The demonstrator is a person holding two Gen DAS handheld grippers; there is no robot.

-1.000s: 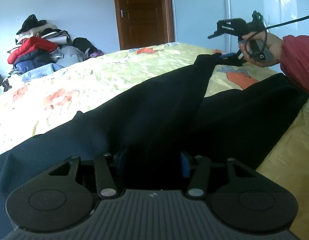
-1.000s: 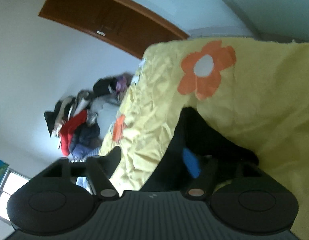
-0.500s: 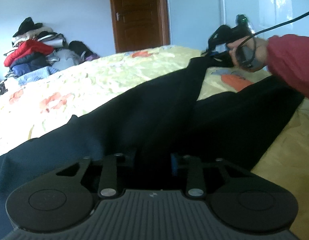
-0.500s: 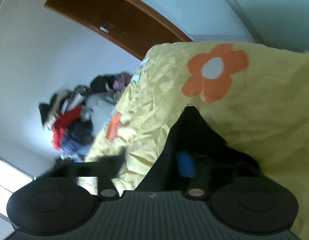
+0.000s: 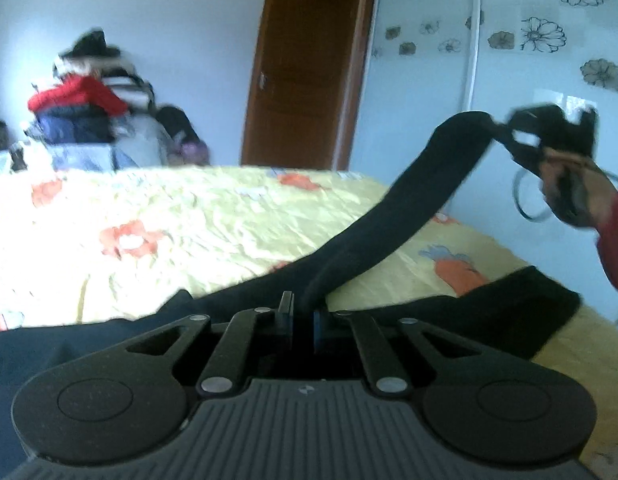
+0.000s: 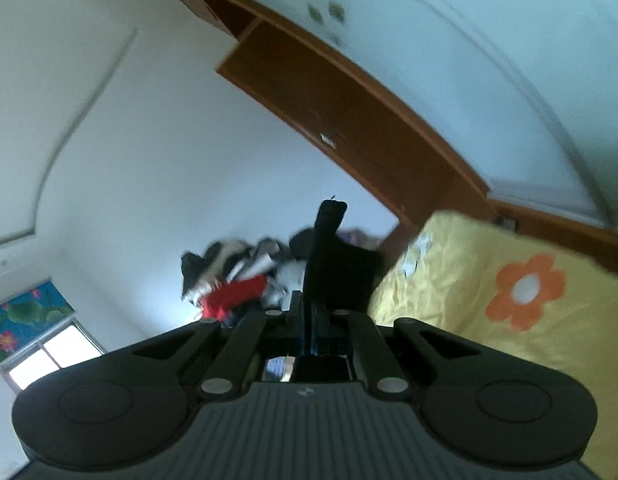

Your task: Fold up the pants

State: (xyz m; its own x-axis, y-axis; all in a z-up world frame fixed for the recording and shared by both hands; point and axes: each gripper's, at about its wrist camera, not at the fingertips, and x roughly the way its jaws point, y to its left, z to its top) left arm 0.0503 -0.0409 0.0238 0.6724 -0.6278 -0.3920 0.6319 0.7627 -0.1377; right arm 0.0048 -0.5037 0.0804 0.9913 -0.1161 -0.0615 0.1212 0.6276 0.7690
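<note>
— Pants: where are they seen?
— One dark leg is lifted off the yellow flowered bed, pinched in the closed left gripper and, at its far end, in the closed right gripper; the other leg lies on the sheet.
— And around?
— A clothes pile and brown door are seen beyond; motion blur leaves the right hand indistinct, perhaps gripping the handle.

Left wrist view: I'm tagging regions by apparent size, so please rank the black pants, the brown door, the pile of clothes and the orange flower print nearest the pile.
1. Black pants, largest.
2. Brown door.
3. Pile of clothes, close to the door; blur makes that order unsure.
4. Orange flower print, smallest.
</note>
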